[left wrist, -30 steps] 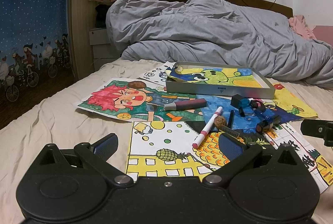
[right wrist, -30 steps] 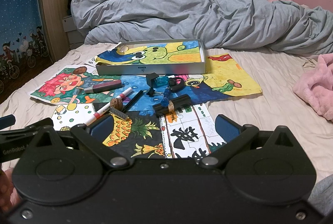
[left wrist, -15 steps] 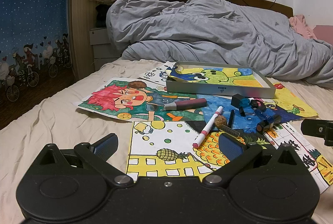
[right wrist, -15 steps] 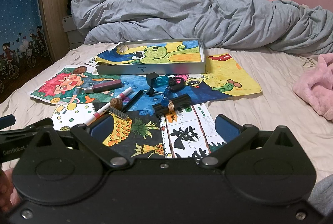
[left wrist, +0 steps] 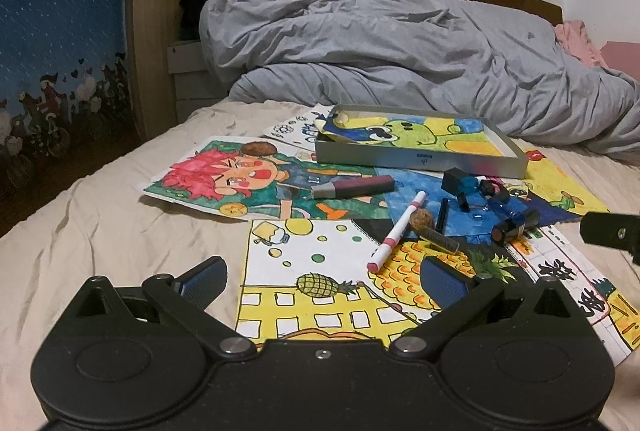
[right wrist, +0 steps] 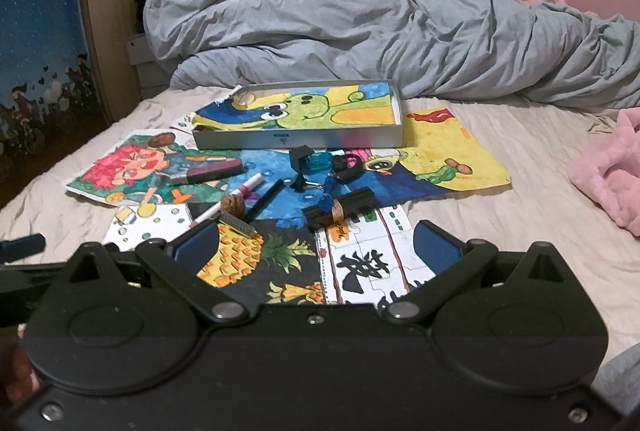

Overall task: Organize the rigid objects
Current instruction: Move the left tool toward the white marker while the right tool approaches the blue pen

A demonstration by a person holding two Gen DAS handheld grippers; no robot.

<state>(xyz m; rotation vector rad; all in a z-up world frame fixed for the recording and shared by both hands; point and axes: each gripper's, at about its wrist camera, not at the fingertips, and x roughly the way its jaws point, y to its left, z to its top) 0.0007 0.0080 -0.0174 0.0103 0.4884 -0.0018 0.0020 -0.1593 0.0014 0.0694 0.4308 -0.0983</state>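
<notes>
A: Where are the tools?

B: Both hang low over the bed [left wrist: 100, 215], each at the bottom of its own frame. The left tool [left wrist: 322, 281] is spread wide with nothing between its blue pads; the right tool [right wrist: 316, 243] is just as released and empty.

A: And the loose things?

B: In a cluster at mid-frame, lying on the drawings [left wrist: 320, 263] spread over the bed. In the left view a pink-and-white marker [left wrist: 396, 231] lies slanted, with a walnut [left wrist: 423, 219] just beside its upper half and a small grey comb [left wrist: 440, 239] touching the walnut's lower side. A black pen [left wrist: 442, 214] lies just right of the walnut. A maroon highlighter [left wrist: 354, 187] rests left of them on the red-haired drawing.

A: Further right?

B: A blue clip [right wrist: 316, 163], a black key fob [right wrist: 348, 169] and a black bar [right wrist: 340, 209] with a band round it (hard to tell what that one is), all close together.

A: The tray?

B: The grey tray [right wrist: 296, 139] sits above the cluster, towards the grey duvet [right wrist: 360, 31], holding only a frog drawing. A second walnut [left wrist: 258, 148] lies well apart, upper left of the drawings.
</notes>
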